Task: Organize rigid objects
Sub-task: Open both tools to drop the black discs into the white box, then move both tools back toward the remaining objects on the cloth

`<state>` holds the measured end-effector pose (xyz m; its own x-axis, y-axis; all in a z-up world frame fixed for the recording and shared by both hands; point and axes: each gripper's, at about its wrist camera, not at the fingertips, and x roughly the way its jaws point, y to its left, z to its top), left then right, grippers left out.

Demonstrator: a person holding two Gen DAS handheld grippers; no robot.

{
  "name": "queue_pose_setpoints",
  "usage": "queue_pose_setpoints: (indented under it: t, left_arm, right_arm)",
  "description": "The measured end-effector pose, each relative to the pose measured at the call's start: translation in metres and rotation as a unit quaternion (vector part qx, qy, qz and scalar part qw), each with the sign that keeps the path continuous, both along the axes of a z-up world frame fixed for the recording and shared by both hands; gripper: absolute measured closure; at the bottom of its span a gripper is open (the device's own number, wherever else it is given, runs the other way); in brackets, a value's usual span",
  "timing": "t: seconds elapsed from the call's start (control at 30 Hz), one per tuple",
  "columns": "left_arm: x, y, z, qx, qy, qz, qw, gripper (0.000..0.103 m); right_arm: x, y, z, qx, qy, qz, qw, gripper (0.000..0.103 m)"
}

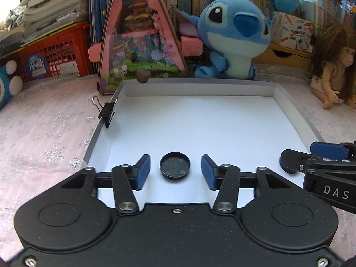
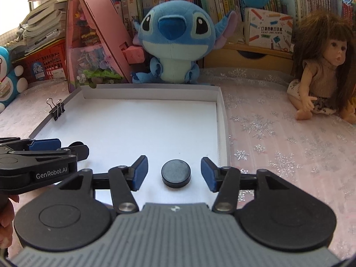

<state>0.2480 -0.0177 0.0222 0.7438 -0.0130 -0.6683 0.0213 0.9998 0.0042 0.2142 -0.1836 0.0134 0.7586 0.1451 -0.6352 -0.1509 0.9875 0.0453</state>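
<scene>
Two wrist views over a shallow white cardboard tray with a grey rim (image 1: 296, 111) (image 2: 222, 133), resting on a table covered with a pink snowflake-patterned cloth (image 1: 44, 138) (image 2: 289, 144). The left gripper (image 1: 175, 171) (image 2: 57, 148) has its jaws standing wide, the blue pads apart on either side of a small round black cap lying hollow side up (image 1: 175, 166) on the tray floor — neither pad touches it. The right gripper (image 2: 173, 173) (image 1: 311, 155) likewise has its jaws wide, straddling a small round black disc with a smooth closed top (image 2: 176, 173), which sits untouched near the tray's 3 o'clock wall. In the left view, the right gripper enters at 3 o'clock; in the right view, the left gripper enters at 9 o'clock. A black binder clip with wire handles (image 1: 108, 112) (image 2: 56, 109) grips the tray's rim at about 10 o'clock. Beyond the tray's far wall, at 12 o'clock, sits a blue plush toy with large ears (image 1: 231, 35) (image 2: 175, 40); a long-haired doll (image 1: 333, 66) (image 2: 320, 71) sits on the cloth at 2 o'clock.
</scene>
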Motion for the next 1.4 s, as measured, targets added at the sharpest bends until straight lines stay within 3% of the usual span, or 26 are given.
queue_pose_setpoints:
  t: [0.1, 0.17, 0.33, 0.7, 0.97, 1.23, 1.4]
  left_arm:
    - [-0.015, -0.001, 0.008, -0.003, -0.016, -0.008, 0.9998, 0.032]
    - [-0.028, -0.002, 0.012, -0.006, -0.027, -0.011, 0.9995, 0.028]
    - [-0.056, -0.006, 0.020, -0.004, -0.039, -0.025, 0.9989, 0.026]
    - [-0.141, -0.003, 0.015, -0.029, -0.053, -0.037, 0.9975, 0.021]
    - [-0.189, 0.005, 0.012, -0.013, -0.071, -0.048, 0.9962, 0.020]
    - [-0.223, 0.025, 0.005, -0.013, -0.050, -0.060, 0.9969, 0.020]
    - [-0.242, 0.038, 0.000, -0.010, -0.035, -0.065, 0.9972, 0.020]
  right_arm:
    - [-0.012, -0.003, 0.007, -0.006, -0.013, 0.007, 1.000, 0.026]
    - [-0.022, -0.005, 0.011, -0.013, -0.024, 0.011, 1.000, 0.022]
    - [-0.051, -0.015, 0.019, -0.021, -0.049, 0.015, 0.998, 0.015]
    - [-0.114, -0.036, 0.015, -0.018, -0.078, 0.025, 0.996, 0.011]
    - [-0.153, -0.048, 0.006, -0.021, -0.083, 0.026, 0.996, 0.010]
    - [-0.193, -0.060, -0.008, -0.071, -0.104, 0.044, 0.991, 0.006]
    - [-0.208, -0.065, -0.016, -0.085, -0.092, 0.053, 0.991, 0.006]
